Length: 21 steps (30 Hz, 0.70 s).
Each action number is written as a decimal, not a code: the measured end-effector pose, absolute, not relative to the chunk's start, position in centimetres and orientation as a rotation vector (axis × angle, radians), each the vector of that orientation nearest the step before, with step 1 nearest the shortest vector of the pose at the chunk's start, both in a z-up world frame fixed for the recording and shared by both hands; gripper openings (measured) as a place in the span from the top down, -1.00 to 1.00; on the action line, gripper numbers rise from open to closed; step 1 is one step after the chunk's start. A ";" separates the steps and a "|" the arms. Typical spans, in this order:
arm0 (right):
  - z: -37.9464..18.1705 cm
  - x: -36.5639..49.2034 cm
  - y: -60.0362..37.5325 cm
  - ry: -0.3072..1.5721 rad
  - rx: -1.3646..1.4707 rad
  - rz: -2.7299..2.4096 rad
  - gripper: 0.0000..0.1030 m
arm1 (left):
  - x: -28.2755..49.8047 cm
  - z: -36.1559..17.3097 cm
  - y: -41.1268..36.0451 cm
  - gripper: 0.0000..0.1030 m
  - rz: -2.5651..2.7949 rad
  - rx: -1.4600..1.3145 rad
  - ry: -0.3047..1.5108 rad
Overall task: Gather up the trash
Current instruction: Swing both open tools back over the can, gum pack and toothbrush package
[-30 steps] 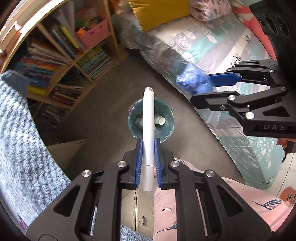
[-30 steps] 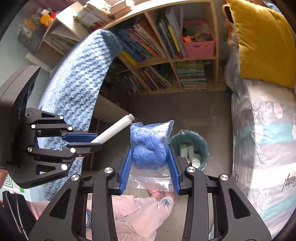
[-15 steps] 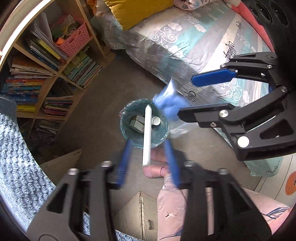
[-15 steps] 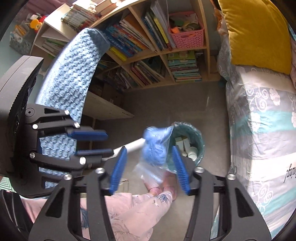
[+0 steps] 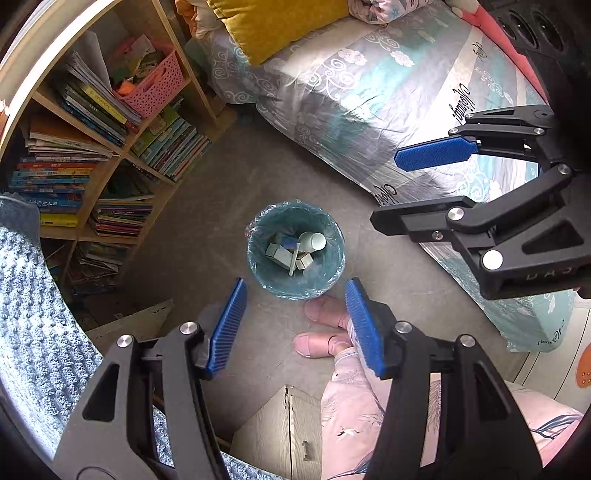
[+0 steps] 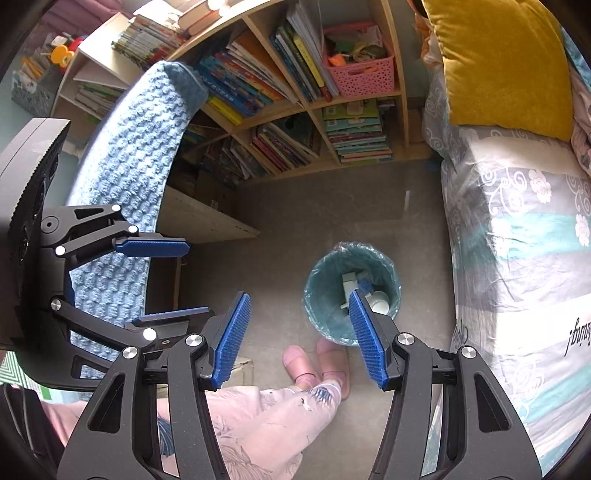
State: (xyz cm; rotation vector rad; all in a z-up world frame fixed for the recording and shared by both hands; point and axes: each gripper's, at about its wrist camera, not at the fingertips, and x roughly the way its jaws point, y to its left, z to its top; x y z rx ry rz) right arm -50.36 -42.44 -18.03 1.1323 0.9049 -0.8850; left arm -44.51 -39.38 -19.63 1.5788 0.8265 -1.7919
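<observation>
Left tool spread wide at lower centre of the left wrist view, blue pads apart, nothing between them. Right tool likewise gaping and empty at lower centre of the right wrist view; also seen at the right edge of the left view, its fingers well apart. Teal bin with clear liner standing on the grey floor, just above the left tool's tips in the frame and centred between them. Inside the bin: trash, namely a white cylinder, small grey boxes, a white stick leaning across, a patch of blue. In the right wrist view, bin right of centre, partly behind the right-hand finger, trash visible within. Pink slippers on the floor just below the bin. Bookshelf at upper left, pink basket on it. Bed with patterned cover at upper right, yellow pillow at top. Blue knitted fabric at lower left.
</observation>
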 end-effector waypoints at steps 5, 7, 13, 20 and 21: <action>-17.9 -50.0 -42.4 0.905 1.130 -0.885 -0.12 | -43.9 -19.3 -39.1 -0.05 -1.790 1.558 0.829; -17.8 -49.8 -42.3 0.907 1.125 -0.882 -0.13 | -43.5 -18.9 -39.1 -0.05 -1.786 1.537 0.837; -17.0 -48.2 -42.7 0.913 1.088 -0.847 -0.17 | -40.6 -16.7 -38.6 -0.12 -1.756 1.437 0.854; -15.1 -42.9 -44.2 0.911 0.969 -0.703 -0.37 | -33.3 -12.7 -37.1 -0.31 -1.602 1.253 0.878; -14.8 -42.0 -44.5 0.915 0.949 -0.677 -0.39 | -31.7 -12.0 -36.8 -0.34 -1.568 1.219 0.888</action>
